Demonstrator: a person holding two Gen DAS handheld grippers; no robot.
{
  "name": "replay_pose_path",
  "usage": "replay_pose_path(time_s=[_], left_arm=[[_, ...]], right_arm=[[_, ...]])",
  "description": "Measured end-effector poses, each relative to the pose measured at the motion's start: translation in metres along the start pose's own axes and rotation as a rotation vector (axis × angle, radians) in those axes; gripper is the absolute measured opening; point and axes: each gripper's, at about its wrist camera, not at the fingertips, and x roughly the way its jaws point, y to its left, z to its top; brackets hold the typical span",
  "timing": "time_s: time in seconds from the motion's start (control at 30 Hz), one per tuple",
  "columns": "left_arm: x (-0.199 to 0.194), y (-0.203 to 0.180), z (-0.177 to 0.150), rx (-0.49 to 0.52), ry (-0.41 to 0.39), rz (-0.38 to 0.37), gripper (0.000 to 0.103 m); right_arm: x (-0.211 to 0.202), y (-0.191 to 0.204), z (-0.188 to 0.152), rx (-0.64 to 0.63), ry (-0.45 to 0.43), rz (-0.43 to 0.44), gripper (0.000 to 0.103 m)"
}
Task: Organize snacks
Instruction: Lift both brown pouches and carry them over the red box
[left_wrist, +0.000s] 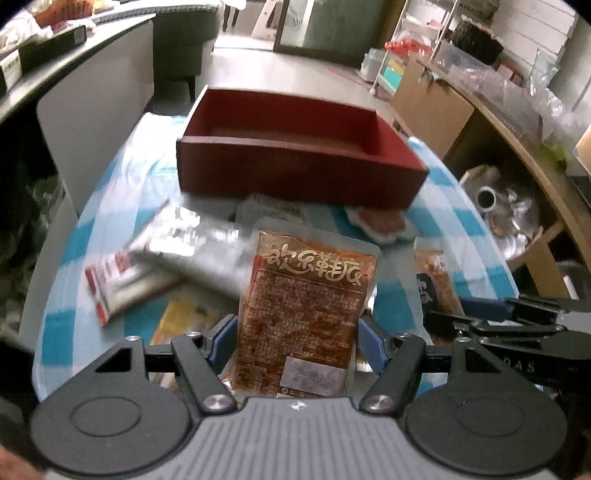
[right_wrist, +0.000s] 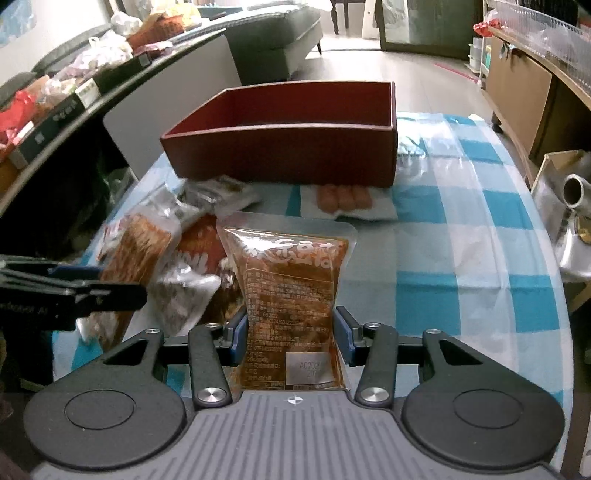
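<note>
gripping an orange sauce packet, left gripper jaws clamped; right gripper jaws clamped on another packet. red box upper centre, checkered surface bare at right.

1. A table under a blue-and-white checked cloth carries everything.
2. The dark red box stands on it at the far end.
3. Just in front of the box lies a sausage pack.
4. Nearer and left of the box sits a loose pile of snack packets.
</note>
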Motion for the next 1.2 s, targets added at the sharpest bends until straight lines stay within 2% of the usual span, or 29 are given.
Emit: replay_pose_path(time_s=[0.3, 1.2], left_arm=[[0.013, -0.004, 0.03, -0.004, -0.037, -0.027, 0.063], [0.043, -0.018, 0.124, 0.047, -0.178, 0.011, 0.063]], right_arm=[[0.005, -0.002, 0.03, 0.022, -0.058, 0.019, 0.055], [0.031, -0.023, 0.125, 0.04, -0.197, 0.015, 0.055]])
